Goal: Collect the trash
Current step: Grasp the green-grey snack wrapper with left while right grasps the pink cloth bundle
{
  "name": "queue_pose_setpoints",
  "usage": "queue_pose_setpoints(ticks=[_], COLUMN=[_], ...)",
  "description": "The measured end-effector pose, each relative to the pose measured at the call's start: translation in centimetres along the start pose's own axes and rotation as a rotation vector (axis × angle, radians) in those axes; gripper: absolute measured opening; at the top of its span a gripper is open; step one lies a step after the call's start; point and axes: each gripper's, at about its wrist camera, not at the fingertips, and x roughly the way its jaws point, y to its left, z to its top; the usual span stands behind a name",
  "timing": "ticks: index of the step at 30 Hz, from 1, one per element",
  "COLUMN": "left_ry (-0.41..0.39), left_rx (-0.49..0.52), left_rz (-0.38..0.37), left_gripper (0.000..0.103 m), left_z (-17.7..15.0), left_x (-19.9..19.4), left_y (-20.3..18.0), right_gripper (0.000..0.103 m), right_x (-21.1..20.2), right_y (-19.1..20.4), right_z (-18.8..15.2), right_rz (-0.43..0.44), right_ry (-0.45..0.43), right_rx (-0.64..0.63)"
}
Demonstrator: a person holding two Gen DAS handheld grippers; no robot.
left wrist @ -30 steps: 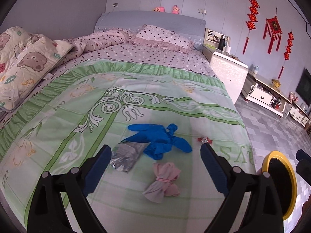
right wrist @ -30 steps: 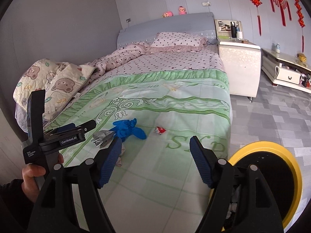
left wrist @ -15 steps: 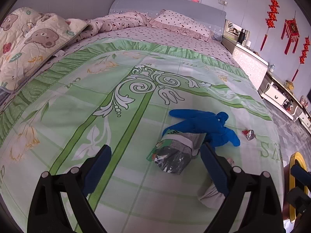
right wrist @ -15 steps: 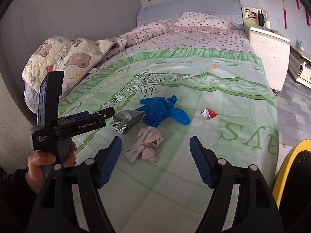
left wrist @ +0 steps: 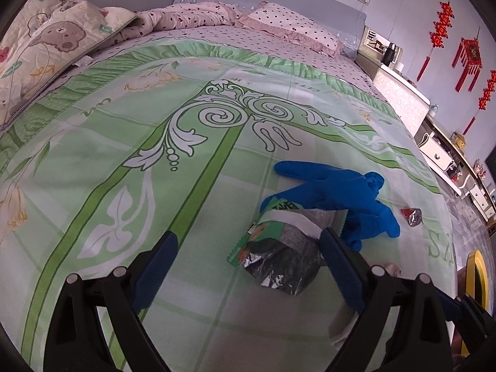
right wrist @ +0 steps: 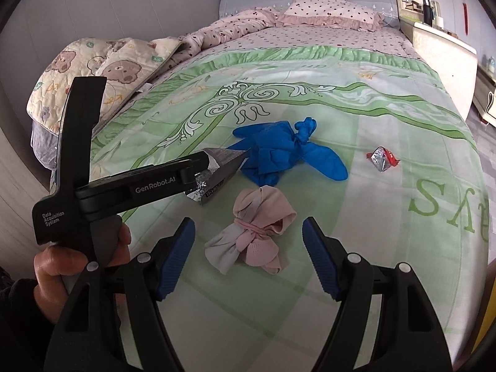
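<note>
Several pieces of trash lie on the green bedspread (left wrist: 155, 161). A crumpled silver and green snack wrapper (left wrist: 282, 251) rests just ahead of my open left gripper (left wrist: 248, 241), near its right finger. Behind it lies a knotted blue glove (left wrist: 338, 195) (right wrist: 279, 152). A pink tied bundle (right wrist: 254, 235) sits between the open fingers of my right gripper (right wrist: 248, 232), not touched. A small red and silver candy wrapper (right wrist: 382, 159) (left wrist: 411, 216) lies apart at the right. In the right wrist view the left gripper's body (right wrist: 124, 186), held by a hand (right wrist: 62, 260), partly hides the snack wrapper (right wrist: 217, 170).
A yellow-rimmed bin (left wrist: 477, 276) stands on the floor past the bed's right edge. A bear-print quilt (right wrist: 102, 71) and a dotted blanket (left wrist: 186, 18) lie heaped at the left and back. A white nightstand (left wrist: 400, 96) stands right of the bed.
Both grippers have come down and closer to the bed. The snack wrapper now lies near the left fingers, and the pink bundle has come between the right fingers. Both stayed open.
</note>
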Motion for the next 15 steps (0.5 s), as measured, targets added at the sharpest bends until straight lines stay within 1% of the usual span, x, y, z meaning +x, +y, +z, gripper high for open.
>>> queue_pose_setpoints(ticks=[3, 5, 6, 7, 8, 9, 10, 11, 12, 13, 14, 15], left_ry=[0.011, 0.015, 0.013, 0.007, 0.006, 0.006, 0.004, 0.002, 0.001, 0.001, 0.004, 0.009], left_rx=[-0.013, -0.010, -0.006, 0.001, 0.009, 0.014, 0.017, 0.018, 0.018, 0.020, 0.025, 0.033], left_rz=[-0.026, -0.040, -0.046, -0.050, -0.059, -0.065, -0.069, -0.079, -0.080, -0.080, -0.085, -0.085], left_gripper=[0.086, 0.081, 0.080, 0.076, 0.072, 0.070, 0.064, 0.054, 0.051, 0.044, 0.034, 0.030], left_z=[-0.1, -0.3, -0.4, -0.5, -0.5, -0.6, -0.5, -0.5, -0.4, -0.4, -0.4, -0.5], left_x=[0.7, 1.1, 1.2, 1.2, 1.3, 1.3, 1.4, 1.4, 1.4, 1.5, 1.6, 1.8], left_y=[0.1, 0.0, -0.1, -0.2, -0.4, -0.6, -0.7, -0.7, -0.9, -1.0, -1.2, -1.3], right_gripper=[0.068, 0.066, 0.063, 0.059, 0.058, 0.055, 0.051, 0.049, 0.045, 0.044, 0.043, 0.042], right_x=[1.3, 2.0, 2.3, 2.6, 2.9, 3.2, 3.4, 3.6, 3.7, 3.7, 3.7, 3.7], right_y=[-0.2, -0.3, -0.4, -0.5, -0.6, -0.7, -0.9, -1.1, -1.2, -1.4, -1.5, -1.7], right_z=[0.1, 0.2, 0.3, 0.3, 0.3, 0.2, 0.1, 0.0, 0.0, -0.1, -0.1, -0.1], right_rz=[0.006, 0.008, 0.011, 0.008, 0.006, 0.006, 0.004, 0.004, 0.009, 0.012, 0.015, 0.017], right_ry=[0.022, 0.029, 0.032, 0.038, 0.044, 0.049, 0.056, 0.062, 0.066, 0.065, 0.065, 0.065], right_rx=[0.006, 0.009, 0.013, 0.015, 0.018, 0.023, 0.029, 0.038, 0.048, 0.058, 0.065, 0.071])
